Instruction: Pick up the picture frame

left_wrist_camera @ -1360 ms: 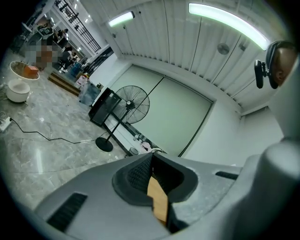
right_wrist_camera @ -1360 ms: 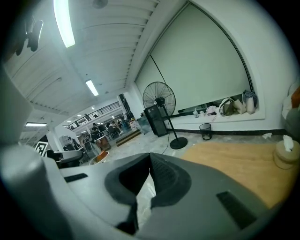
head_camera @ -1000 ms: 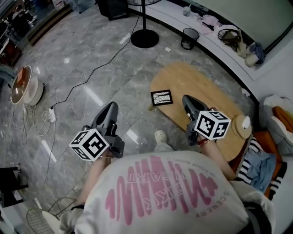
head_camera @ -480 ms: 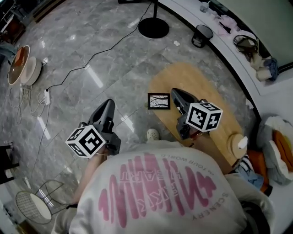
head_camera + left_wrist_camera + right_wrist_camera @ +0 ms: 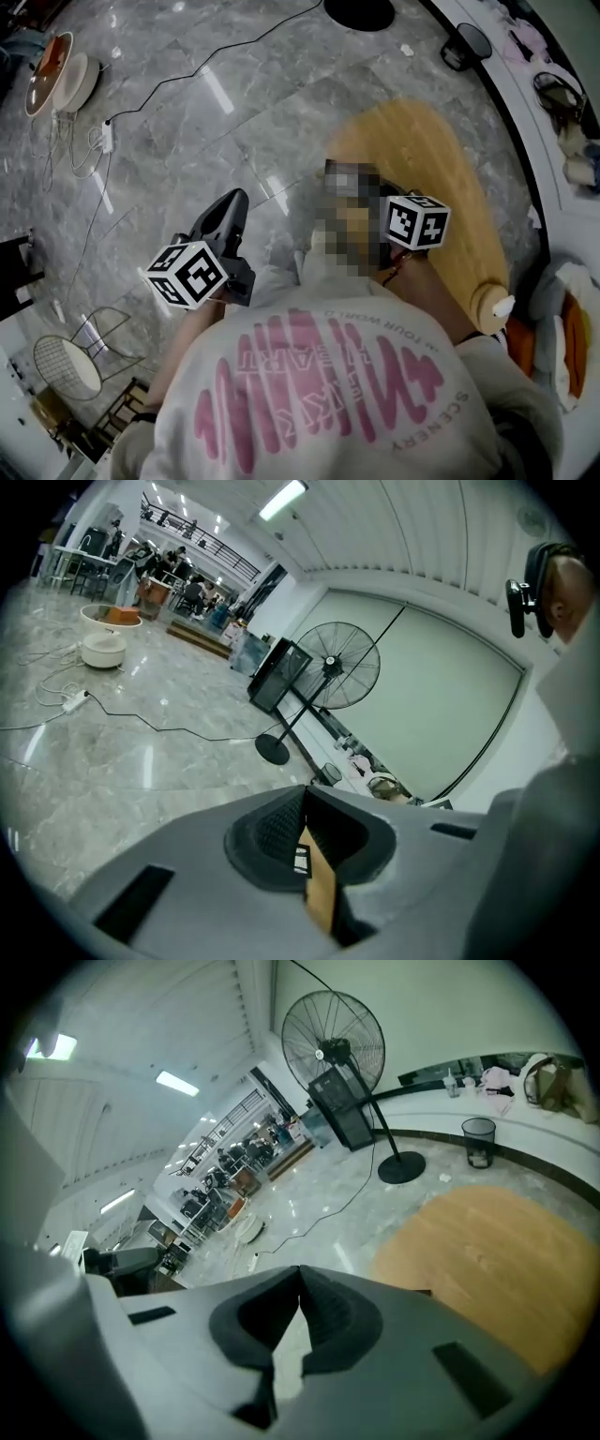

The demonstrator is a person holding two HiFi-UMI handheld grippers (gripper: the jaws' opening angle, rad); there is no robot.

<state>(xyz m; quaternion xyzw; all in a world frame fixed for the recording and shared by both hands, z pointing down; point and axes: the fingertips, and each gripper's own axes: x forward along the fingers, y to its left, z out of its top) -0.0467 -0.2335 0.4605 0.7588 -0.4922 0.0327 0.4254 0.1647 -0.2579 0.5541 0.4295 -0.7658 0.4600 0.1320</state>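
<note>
A light wooden oval table [image 5: 441,178] stands on the marble floor. The black picture frame lies at its left end; only a dark corner [image 5: 329,167] shows beside a blurred patch. My right gripper's marker cube [image 5: 415,221] hovers over the table just right of that patch, which hides its jaws. In the right gripper view the right gripper [image 5: 300,1271] is shut and empty, pointing down past the table's [image 5: 497,1260] left edge. My left gripper [image 5: 234,199] hangs over bare floor left of the table. Its jaws [image 5: 305,789] meet at the tips with nothing between them.
A fan's round base [image 5: 359,11] and a black waste bin [image 5: 466,42] stand beyond the table. A cable runs to a power strip [image 5: 105,136] near a round heater [image 5: 61,80] at far left. A wire chair [image 5: 70,366] sits at lower left.
Both grippers have sunk lower. The right one has moved left along the table to beside the frame. The head has leaned forward, and a blurred patch now covers the frame.
</note>
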